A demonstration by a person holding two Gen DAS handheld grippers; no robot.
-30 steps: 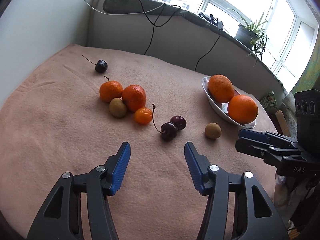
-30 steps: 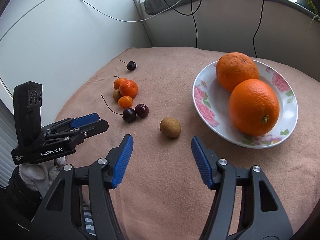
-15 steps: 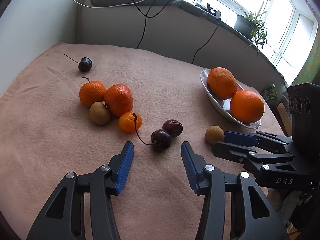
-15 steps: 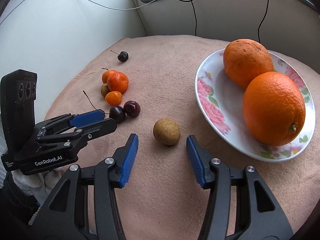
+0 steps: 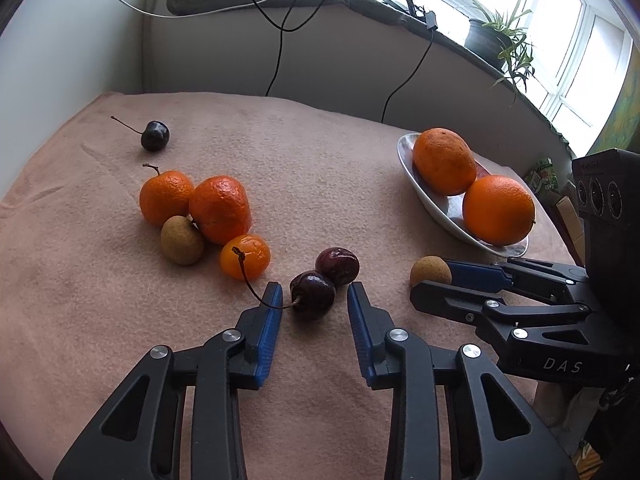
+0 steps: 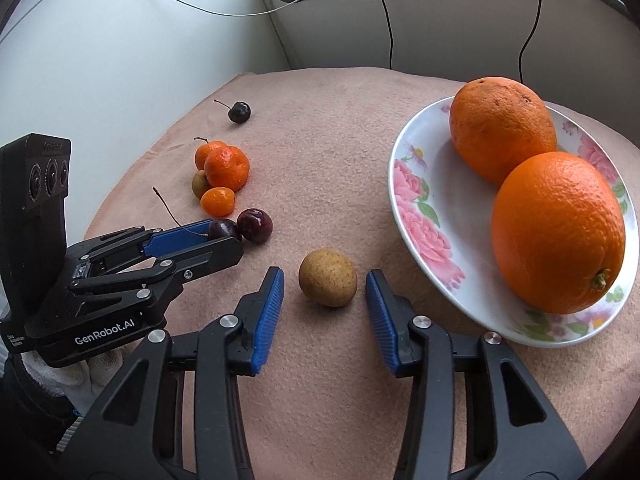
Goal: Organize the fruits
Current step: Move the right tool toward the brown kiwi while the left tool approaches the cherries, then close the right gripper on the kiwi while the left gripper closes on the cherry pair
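Observation:
My left gripper (image 5: pixel 315 294) is open, its blue pads on either side of a dark cherry (image 5: pixel 312 295) with a long stem; a second cherry (image 5: pixel 337 265) lies just behind it. My right gripper (image 6: pixel 325 278) is open around a small brown fruit (image 6: pixel 328 283), apart from both pads. A flowered plate (image 6: pixel 416 208) at the right holds two big oranges (image 6: pixel 557 232). A cluster of two tangerines (image 5: pixel 220 209), a small orange fruit (image 5: pixel 245 256) and a brown fruit (image 5: pixel 182 240) lies at the left. A lone cherry (image 5: pixel 155 135) lies far left.
The fruits lie on a pink cloth (image 5: pixel 280 160) over a round table. A wall and a ledge with dangling cables (image 5: pixel 276 60) stand behind. A potted plant (image 5: pixel 500 36) is on the windowsill. The two grippers sit close side by side.
Both grippers moved forward and down. The left one now straddles the stemmed cherry, the right one straddles the small brown fruit. Jaws have narrowed somewhat.

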